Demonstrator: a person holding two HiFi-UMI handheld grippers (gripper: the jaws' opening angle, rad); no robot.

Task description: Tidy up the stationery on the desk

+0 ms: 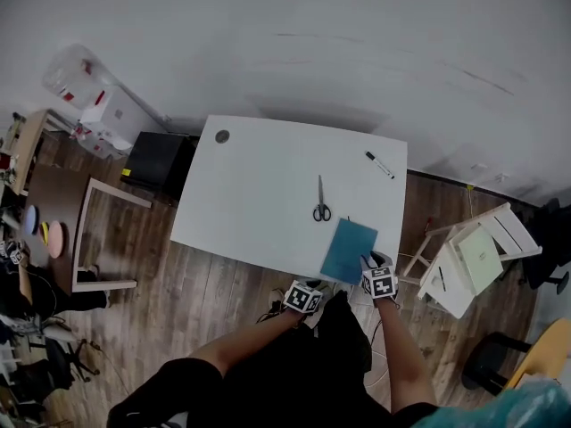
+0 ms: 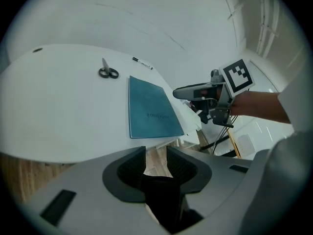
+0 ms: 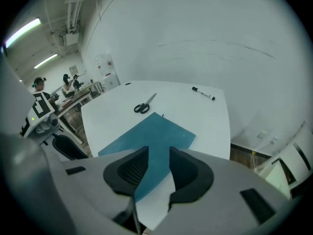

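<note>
In the head view nothing looks tidied yet: the scissors (image 1: 321, 205) and the marker (image 1: 379, 165) lie well apart on the white desk (image 1: 259, 194). The blue notebook (image 1: 349, 250) sits at the near edge just beside the right gripper (image 1: 373, 266), and the left gripper (image 1: 308, 288) is off the edge. The left gripper view shows its jaws apart with only floor between them. The right gripper view shows its jaws released too, above the notebook's near part without pressing it, so I judge the tidying barely begun.
</note>
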